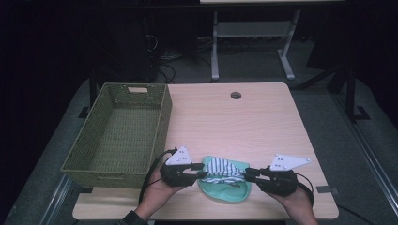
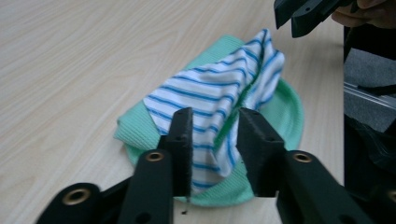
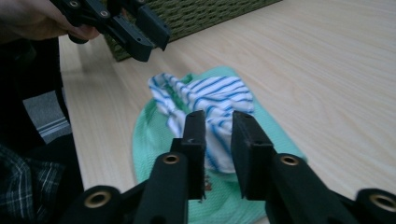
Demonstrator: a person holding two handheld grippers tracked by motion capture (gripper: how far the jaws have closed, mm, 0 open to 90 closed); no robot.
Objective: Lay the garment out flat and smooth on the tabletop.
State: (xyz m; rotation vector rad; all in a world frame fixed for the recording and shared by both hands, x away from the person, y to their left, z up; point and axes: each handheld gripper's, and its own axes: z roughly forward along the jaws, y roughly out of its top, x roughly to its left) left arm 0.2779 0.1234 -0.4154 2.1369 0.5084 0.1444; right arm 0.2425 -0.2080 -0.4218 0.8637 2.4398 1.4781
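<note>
A small green garment (image 1: 225,187) with a blue-and-white striped part (image 1: 220,166) folded over it lies near the table's front edge. My left gripper (image 1: 202,169) is at its left end and my right gripper (image 1: 246,173) at its right end, and the two point at each other. In the left gripper view the jaws (image 2: 215,116) stand apart just above the striped cloth (image 2: 210,88), with no pad pressing on it. In the right gripper view the jaws (image 3: 218,116) are likewise parted over the stripes (image 3: 210,93), and nothing is held. The green edge (image 3: 149,135) spreads flat on the wood.
A green woven basket (image 1: 162,122) stands on the left of the table, its near corner (image 3: 201,14) just past the left gripper (image 3: 140,32). The wooden tabletop (image 1: 244,122) has a cable hole (image 1: 235,95) at the back. The table's front edge is close under both hands.
</note>
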